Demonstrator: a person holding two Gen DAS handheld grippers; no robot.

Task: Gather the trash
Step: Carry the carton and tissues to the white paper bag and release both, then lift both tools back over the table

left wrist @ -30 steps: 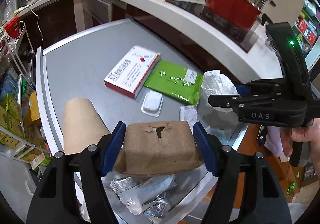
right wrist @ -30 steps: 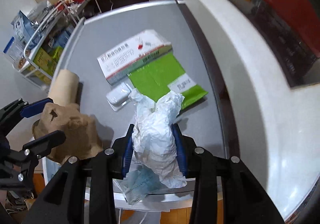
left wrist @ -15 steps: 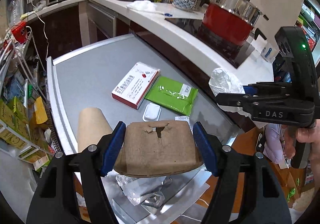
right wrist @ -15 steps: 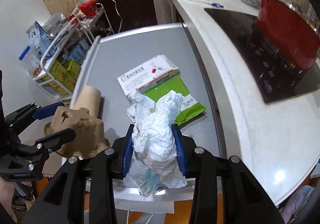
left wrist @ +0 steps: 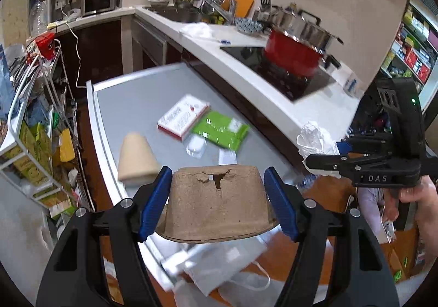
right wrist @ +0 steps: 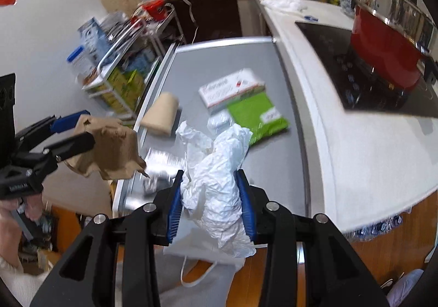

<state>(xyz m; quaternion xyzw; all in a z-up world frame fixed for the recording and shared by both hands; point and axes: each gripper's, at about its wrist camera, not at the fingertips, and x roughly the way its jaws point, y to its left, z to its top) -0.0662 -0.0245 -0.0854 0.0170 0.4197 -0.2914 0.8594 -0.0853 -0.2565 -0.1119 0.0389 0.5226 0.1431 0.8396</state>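
My left gripper (left wrist: 217,201) is shut on a brown pulp carton piece (left wrist: 217,208), held in the air above the near edge of the grey table (left wrist: 142,99). The same carton piece (right wrist: 109,151) shows at the left of the right wrist view. My right gripper (right wrist: 210,200) is shut on a crumpled white paper wad (right wrist: 216,178), also lifted above the table's near end. In the left wrist view that wad (left wrist: 314,140) sits in the right gripper (left wrist: 319,155) at the right. Still lying on the table are a cardboard roll (left wrist: 137,156), a red-and-white box (left wrist: 183,115) and a green pouch (left wrist: 219,129).
A small white plastic blister (left wrist: 195,145) and foil wrappers (right wrist: 158,167) lie on the table. A white mask with ear loops (left wrist: 227,266) hangs off its near edge. A white counter with a red pot (left wrist: 290,55) runs along the right. A cluttered wire rack (left wrist: 30,126) stands at the left.
Both grippers have risen and pulled back from the table with their loads still held; the table items now look smaller and farther away.
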